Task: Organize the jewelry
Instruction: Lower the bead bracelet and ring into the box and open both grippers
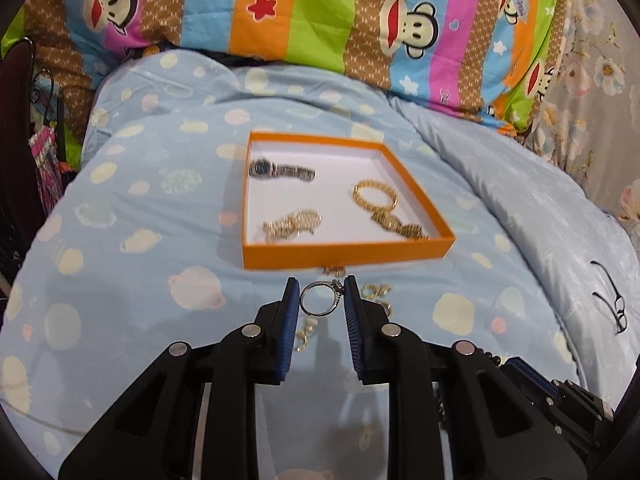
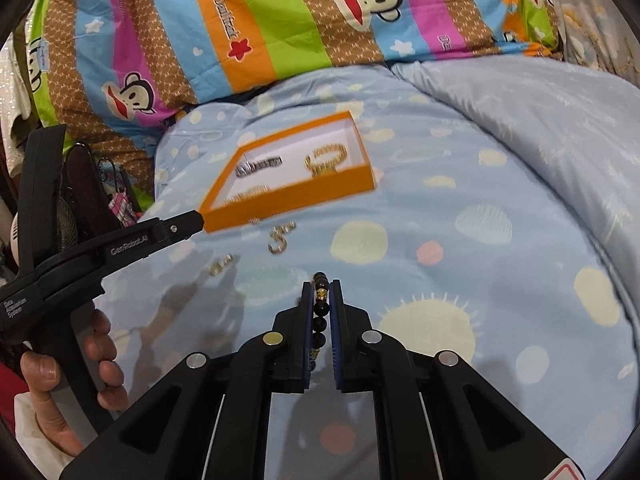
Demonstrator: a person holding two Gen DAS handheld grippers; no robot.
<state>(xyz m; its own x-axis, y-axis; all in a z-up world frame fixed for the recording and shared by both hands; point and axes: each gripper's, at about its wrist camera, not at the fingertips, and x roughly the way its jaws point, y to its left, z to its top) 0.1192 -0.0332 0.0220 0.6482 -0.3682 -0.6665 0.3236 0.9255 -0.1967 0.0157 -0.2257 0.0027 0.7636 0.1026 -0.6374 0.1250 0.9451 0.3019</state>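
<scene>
Ring (image 1: 320, 299) sits pinched between the tips of our left gripper (image 1: 321, 294), band face-on to the left wrist camera, stone setting against the right-hand pad. Orange tray (image 1: 348, 249) lies straight ahead of those jaws, its near wall just beyond the tips, so we judge a short forward carry over that wall is what's needed.

Our right gripper (image 2: 321, 300) is clamped on a dark bead bracelet (image 2: 321, 304), strand running lengthwise along the fingers with one end poking past the tips. From there the tray is ahead and to the left, well apart; the left gripper is clearly the nearer one.

Already in the tray: watch (image 1: 280, 171) toward the far left corner, gold bangle (image 1: 374, 196) on the right side, gold chain (image 1: 294, 224) near the front wall, and another gold piece (image 1: 400, 227) by the near right corner.

Loose gold bits (image 2: 280, 238) are on the blue quilt (image 1: 132, 264) in front of the tray's near wall.

Hard to make out: both views are motion-blurred, so we can't tell what the loose pieces are. The bracelet's rear part is hidden between the pads. Glasses (image 1: 610, 298) lie at the quilt's right edge.
</scene>
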